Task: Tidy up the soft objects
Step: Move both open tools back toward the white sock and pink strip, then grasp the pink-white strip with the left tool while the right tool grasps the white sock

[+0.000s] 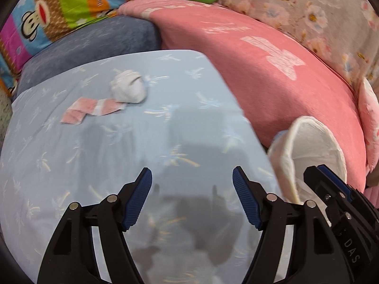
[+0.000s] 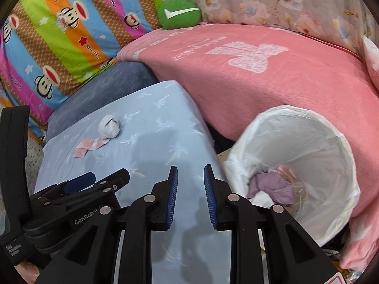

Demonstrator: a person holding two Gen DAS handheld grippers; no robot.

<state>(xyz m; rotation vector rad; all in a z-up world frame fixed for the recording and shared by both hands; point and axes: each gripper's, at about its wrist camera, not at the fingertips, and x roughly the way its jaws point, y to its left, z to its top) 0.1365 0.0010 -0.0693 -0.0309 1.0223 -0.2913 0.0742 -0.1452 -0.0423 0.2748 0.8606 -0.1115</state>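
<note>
A rolled white sock ball [image 1: 129,89] [image 2: 109,126] lies on the light blue patterned cushion [image 1: 118,153] [image 2: 146,127], touching a flat pink-and-white sock [image 1: 91,110] [image 2: 88,147] at its left. My left gripper [image 1: 192,190] hovers open over the near part of the cushion, well short of both socks, with nothing between its fingers. My right gripper [image 2: 190,190] is open with a narrower gap, empty, over the cushion's right edge. To its right stands a white lined bin [image 2: 305,142] [image 1: 315,146] with purple, white and pink cloth [image 2: 272,187] inside.
A pink blanket [image 1: 272,71] [image 2: 260,71] covers the bed behind the cushion and bin. A grey-blue pillow [image 1: 94,40], a striped monkey-print pillow [image 2: 59,35], a green plush [image 2: 180,14] and floral bedding [image 2: 284,2] lie at the back.
</note>
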